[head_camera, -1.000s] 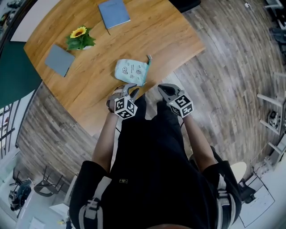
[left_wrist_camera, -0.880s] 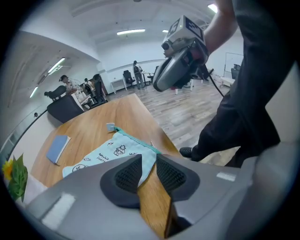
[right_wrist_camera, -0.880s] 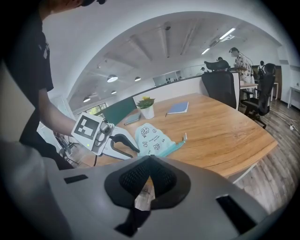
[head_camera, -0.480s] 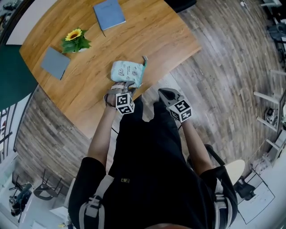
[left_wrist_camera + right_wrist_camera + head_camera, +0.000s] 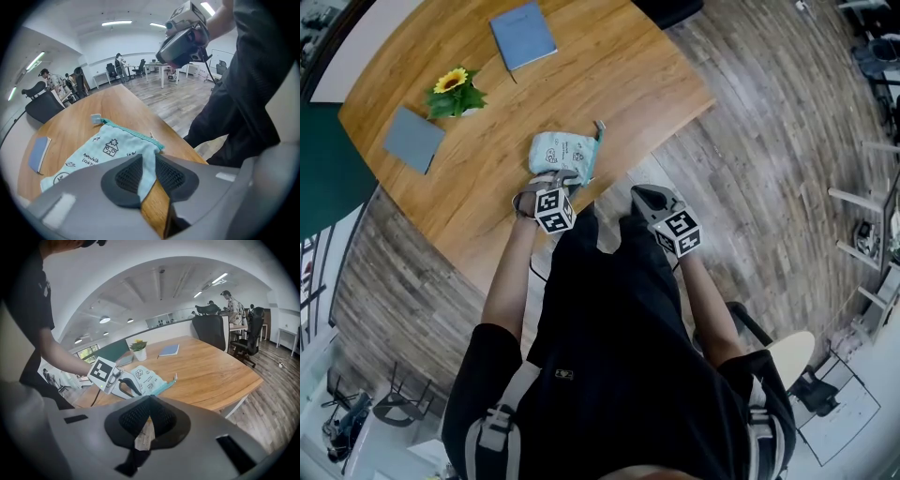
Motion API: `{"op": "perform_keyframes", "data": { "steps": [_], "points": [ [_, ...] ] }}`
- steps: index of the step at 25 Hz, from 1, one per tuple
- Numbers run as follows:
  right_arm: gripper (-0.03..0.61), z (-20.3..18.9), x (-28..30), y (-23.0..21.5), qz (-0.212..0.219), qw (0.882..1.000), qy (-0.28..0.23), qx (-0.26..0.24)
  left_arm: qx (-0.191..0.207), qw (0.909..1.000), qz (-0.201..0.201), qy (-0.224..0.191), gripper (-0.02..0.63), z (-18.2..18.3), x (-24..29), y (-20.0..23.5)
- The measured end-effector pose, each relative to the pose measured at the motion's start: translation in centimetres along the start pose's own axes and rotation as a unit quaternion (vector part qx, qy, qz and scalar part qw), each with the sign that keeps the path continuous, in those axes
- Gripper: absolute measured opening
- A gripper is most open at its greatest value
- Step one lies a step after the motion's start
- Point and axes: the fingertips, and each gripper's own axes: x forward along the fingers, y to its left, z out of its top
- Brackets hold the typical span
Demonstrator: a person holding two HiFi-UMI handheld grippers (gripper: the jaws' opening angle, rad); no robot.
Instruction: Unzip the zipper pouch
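Round wooden surface (image 5: 637,75) over plank flooring (image 5: 769,150), with a person in black (image 5: 619,347) standing at its near edge and a black office chair (image 5: 211,331) drawn up at the far edge. Toward that far edge, a blue notebook (image 5: 523,36) lying flat. By the left edge, a thin grey pad (image 5: 412,141). Between the two, a small white pot (image 5: 139,354) holding a sunflower (image 5: 450,80) and green leaves.

Just inside the near edge, a pale-blue zipper pouch (image 5: 562,152) printed with small line drawings, slightly puffed. Teal zip band (image 5: 133,133) along the side turned toward the right claw (image 5: 642,194), pale pull tab (image 5: 96,118) at the band's far end. Contents out of sight.

Left claw (image 5: 555,178) angled steeply down onto the pouch's near corner, jaws just drawn in from a wider spread, a fold of the cloth pinched between the dark ribbed pads (image 5: 126,174). Right claw off the surface, beyond its near edge and apart from the pouch, above the floor, jaws brought together with nothing between them.
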Motion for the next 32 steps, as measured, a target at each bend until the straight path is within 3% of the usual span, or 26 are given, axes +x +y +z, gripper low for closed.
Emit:
{"op": "perform_keyframes", "data": {
  "steps": [4, 6, 14, 32],
  "points": [
    [0.003, 0.1, -0.2, -0.2, -0.003, 1.0, 0.002, 0.0, -0.015, 0.9998, -0.009, 0.001, 0.066, -0.1, 0.1, 0.4],
    [0.003, 0.2, -0.2, -0.4, -0.006, 1.0, 0.002, -0.001, -0.021, 0.9998, -0.002, -0.002, 0.024, -0.2, 0.0, 0.5],
    [0.003, 1.4, 0.0, 0.0, -0.001, 1.0, -0.005, -0.01, -0.106, 0.9926, 0.01, -0.058, 0.008, 1.3, -3.0, 1.4],
    [0.003, 3.8, 2.2, 1.8, 0.026, 0.998, -0.015, -0.046, -0.145, 0.9814, 0.064, -0.109, 0.008, 1.8, -8.8, 4.2]
  ]
}}
